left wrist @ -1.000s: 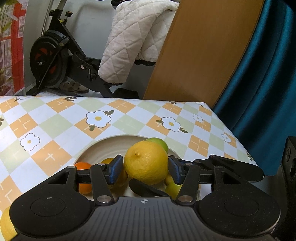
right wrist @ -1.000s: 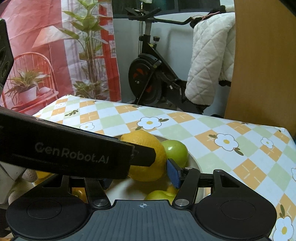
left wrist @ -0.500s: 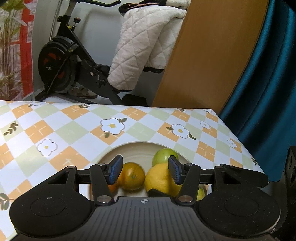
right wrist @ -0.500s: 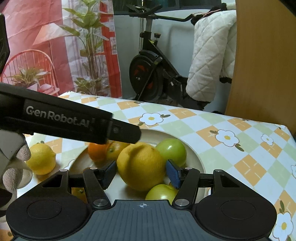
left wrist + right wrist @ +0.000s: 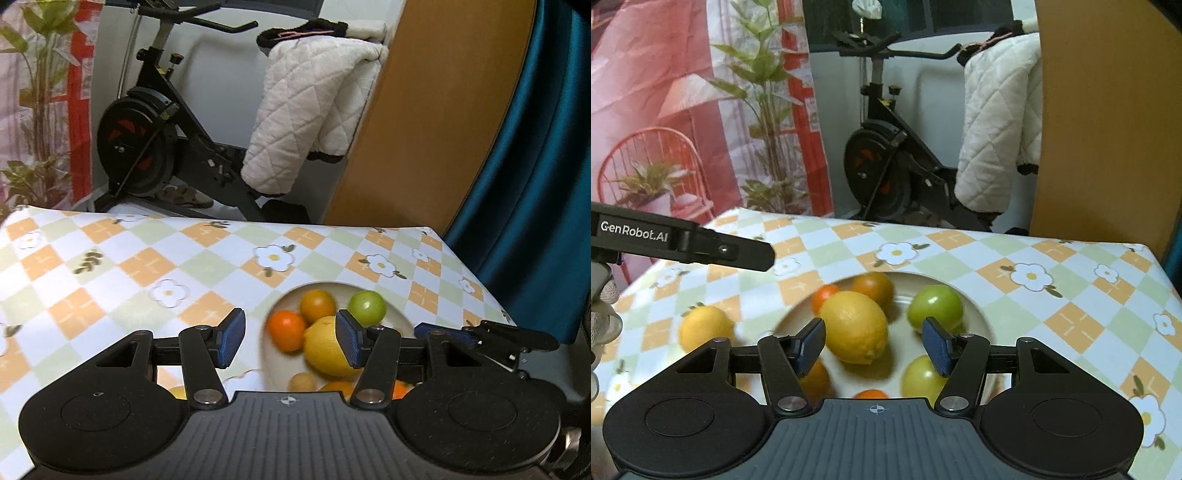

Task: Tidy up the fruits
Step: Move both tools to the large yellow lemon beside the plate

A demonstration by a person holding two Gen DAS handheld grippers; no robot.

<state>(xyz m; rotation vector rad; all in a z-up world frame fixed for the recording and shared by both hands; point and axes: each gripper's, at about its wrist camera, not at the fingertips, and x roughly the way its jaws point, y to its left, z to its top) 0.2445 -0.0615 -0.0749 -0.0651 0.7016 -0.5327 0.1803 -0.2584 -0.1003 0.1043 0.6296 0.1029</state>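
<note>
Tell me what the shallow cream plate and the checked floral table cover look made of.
Shallow cream plate: probably glazed ceramic, smooth and faintly glossy; could be melamine.
Checked floral table cover: likely wipeable vinyl or oilcloth, printed, lying smooth over the table edge; coated fabric is possible.

The bench [image 5: 1071, 280] is covered by a checked cloth [image 5: 1004, 258] of orange, pale green and white squares with white flowers. A round cream plate [image 5: 975, 310] sits on it toward the near side, carrying the fruit. A lone lemon [image 5: 703, 326] lies directly on the cloth, just left of the plate and apart from its rim.
</note>
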